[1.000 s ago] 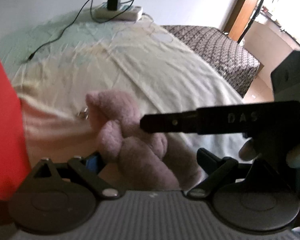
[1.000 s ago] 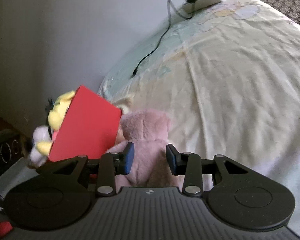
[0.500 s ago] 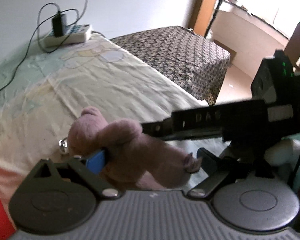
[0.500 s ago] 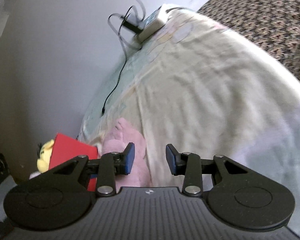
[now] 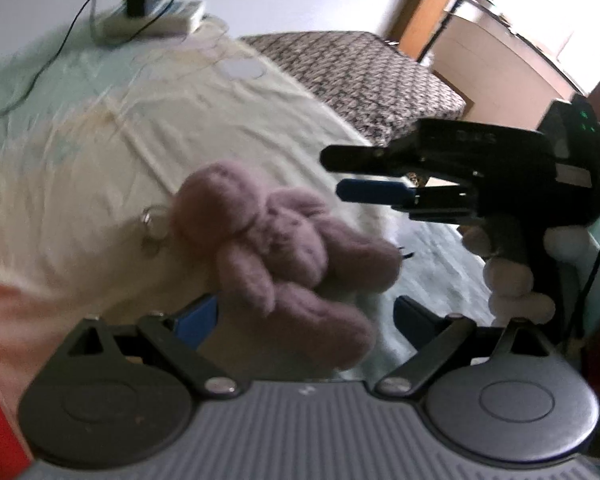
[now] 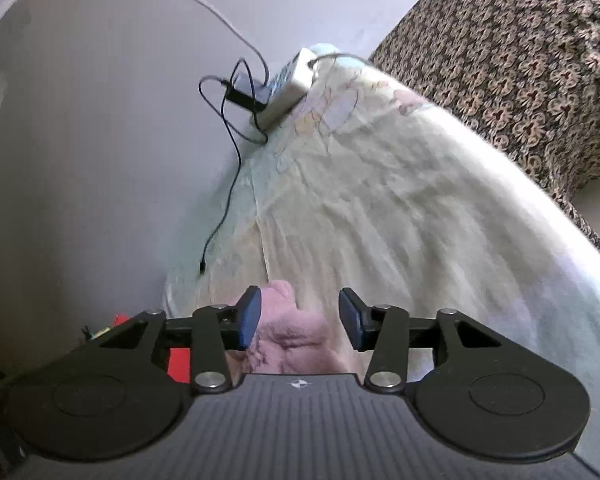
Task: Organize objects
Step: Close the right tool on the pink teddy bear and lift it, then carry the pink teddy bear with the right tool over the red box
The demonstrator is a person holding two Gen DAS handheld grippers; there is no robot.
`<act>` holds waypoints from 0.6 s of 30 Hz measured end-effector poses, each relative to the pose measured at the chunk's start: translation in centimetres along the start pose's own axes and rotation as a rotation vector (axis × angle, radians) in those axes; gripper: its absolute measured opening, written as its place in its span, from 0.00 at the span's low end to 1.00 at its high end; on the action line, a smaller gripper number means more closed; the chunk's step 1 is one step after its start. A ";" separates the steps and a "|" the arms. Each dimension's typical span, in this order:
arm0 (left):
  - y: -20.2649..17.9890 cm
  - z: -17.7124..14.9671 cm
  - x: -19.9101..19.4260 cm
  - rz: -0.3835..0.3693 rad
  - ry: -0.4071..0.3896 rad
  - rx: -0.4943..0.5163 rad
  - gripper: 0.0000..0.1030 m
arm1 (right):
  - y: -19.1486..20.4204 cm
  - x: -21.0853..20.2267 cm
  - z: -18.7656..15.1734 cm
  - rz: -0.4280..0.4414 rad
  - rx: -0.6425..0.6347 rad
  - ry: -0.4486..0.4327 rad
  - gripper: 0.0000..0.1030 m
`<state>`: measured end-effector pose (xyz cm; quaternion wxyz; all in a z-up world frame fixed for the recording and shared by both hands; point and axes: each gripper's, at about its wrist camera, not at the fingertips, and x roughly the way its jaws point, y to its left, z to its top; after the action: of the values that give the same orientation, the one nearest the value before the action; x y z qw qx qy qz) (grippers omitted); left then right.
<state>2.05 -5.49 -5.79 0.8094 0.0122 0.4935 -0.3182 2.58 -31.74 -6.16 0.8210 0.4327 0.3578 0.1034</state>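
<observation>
Plush toy, pinkish-mauve, with a metal key ring on its left side, sits near the camera on the pale bedsheet. Left gripper spread wide, blue pads either side of the toy's lower end; the left pad seems to touch the fur, the right pad stands clear. Not clamped. Right gripper in from the right, just beyond the toy, held by a gloved hand. From its own camera its jaws are parted, the toy's top between the pads, no squeeze visible. Red object, sliver at far-left edge, perhaps a container; cannot tell. Power strip with cable far back, well apart.

Judged step: pickup or handover of the toy, grasp not made. Next move needs one gripper to close firmly on the soft body, clear of the ring.
</observation>
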 end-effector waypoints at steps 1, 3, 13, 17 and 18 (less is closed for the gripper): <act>0.4 0.0 0.1 -0.005 0.008 -0.021 0.92 | 0.1 0.5 -0.1 -0.011 -0.011 0.009 0.49; 0.9 0.0 0.4 -0.016 0.013 -0.046 0.92 | 0.0 1.3 -0.3 -0.012 -0.025 0.029 0.49; 0.6 0.1 2.1 -0.028 0.052 -0.048 0.91 | 0.1 2.0 -2.8 0.048 0.023 0.115 0.40; 1.3 -0.1 1.7 -0.056 0.061 -0.073 0.91 | 0.0 1.2 -3.7 0.059 0.049 0.151 0.39; 1.4 -0.2 1.5 -0.056 0.063 -0.075 0.91 | 0.1 1.0 -4.0 0.066 0.050 0.169 0.38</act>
<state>3.08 -5.09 -7.47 0.7842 -0.0218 0.5304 -0.3215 0.59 -28.61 -8.05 0.7730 0.4542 0.4140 0.1576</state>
